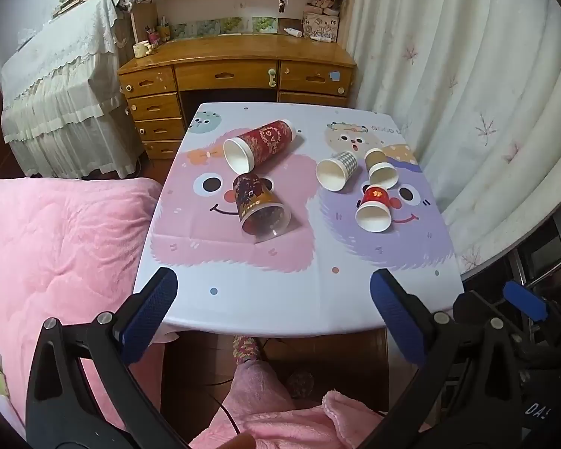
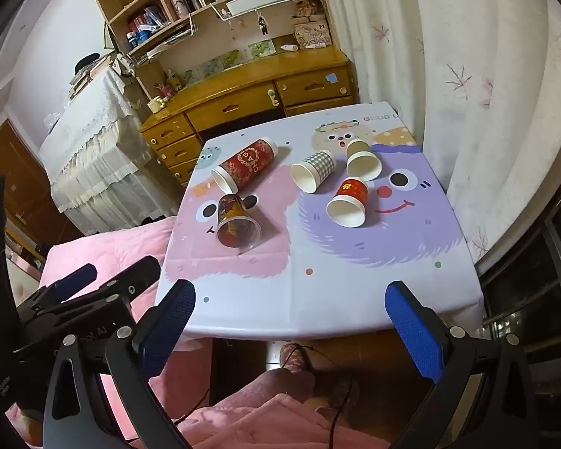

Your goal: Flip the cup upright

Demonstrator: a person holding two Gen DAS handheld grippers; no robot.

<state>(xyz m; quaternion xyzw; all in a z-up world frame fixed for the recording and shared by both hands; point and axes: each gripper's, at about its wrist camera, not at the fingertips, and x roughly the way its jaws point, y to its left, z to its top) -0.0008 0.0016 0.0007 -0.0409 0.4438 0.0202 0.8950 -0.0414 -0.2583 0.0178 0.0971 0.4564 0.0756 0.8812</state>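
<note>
Several cups lie on their sides on the cartoon tablecloth. A tall red patterned cup lies at the back left. A clear cup with a dark red and gold print lies in front of it. On the right lie a checked cup, a tan cup and a small red cup. My left gripper and my right gripper are both open and empty, held before the table's near edge.
A pink quilted bed is left of the table. A wooden desk with drawers stands behind it. White curtains hang on the right. My knees in pink fabric are below the near edge.
</note>
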